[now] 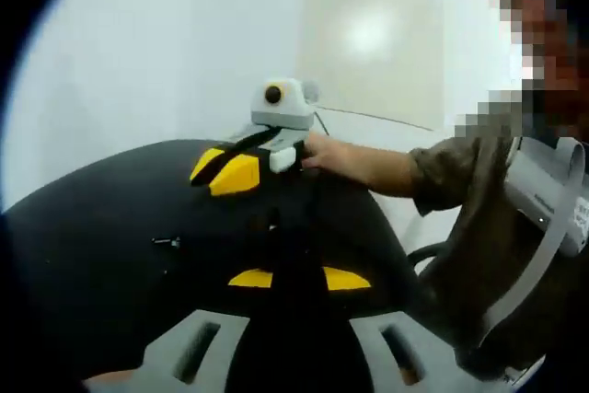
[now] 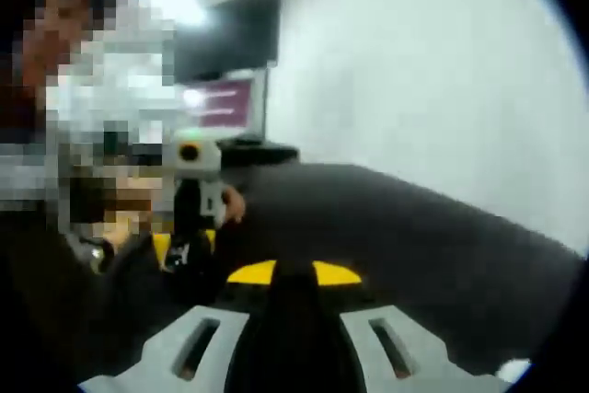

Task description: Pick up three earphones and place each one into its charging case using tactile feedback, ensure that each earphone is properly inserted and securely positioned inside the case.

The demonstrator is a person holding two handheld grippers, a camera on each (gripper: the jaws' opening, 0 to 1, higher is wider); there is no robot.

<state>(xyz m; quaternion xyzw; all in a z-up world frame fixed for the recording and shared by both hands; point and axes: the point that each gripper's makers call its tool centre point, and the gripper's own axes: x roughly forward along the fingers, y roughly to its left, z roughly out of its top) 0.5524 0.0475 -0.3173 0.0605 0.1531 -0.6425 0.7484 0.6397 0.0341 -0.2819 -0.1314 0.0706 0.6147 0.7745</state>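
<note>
My left gripper [image 1: 299, 279] hovers low over a black table [image 1: 83, 255], its yellow-tipped jaws apart with only darkness between them. A small dark earphone-like piece [image 1: 167, 242] lies on the table ahead and to the left, and another small speck [image 1: 271, 225] lies just beyond the tips. Farther back, a hand [image 1: 331, 156] holds my right gripper [image 1: 221, 168] just above the table. In the right gripper view my right gripper [image 2: 294, 273] also has its yellow tips apart over the black table [image 2: 414, 236]. The left gripper [image 2: 189, 227] stands at the left there.
A person sits at the table's far right edge, with a sleeve [image 1: 451, 172] over it. A pale wall [image 1: 184, 43] rises behind the table. A dark screen [image 2: 230, 39] hangs on the far wall, above a lit panel.
</note>
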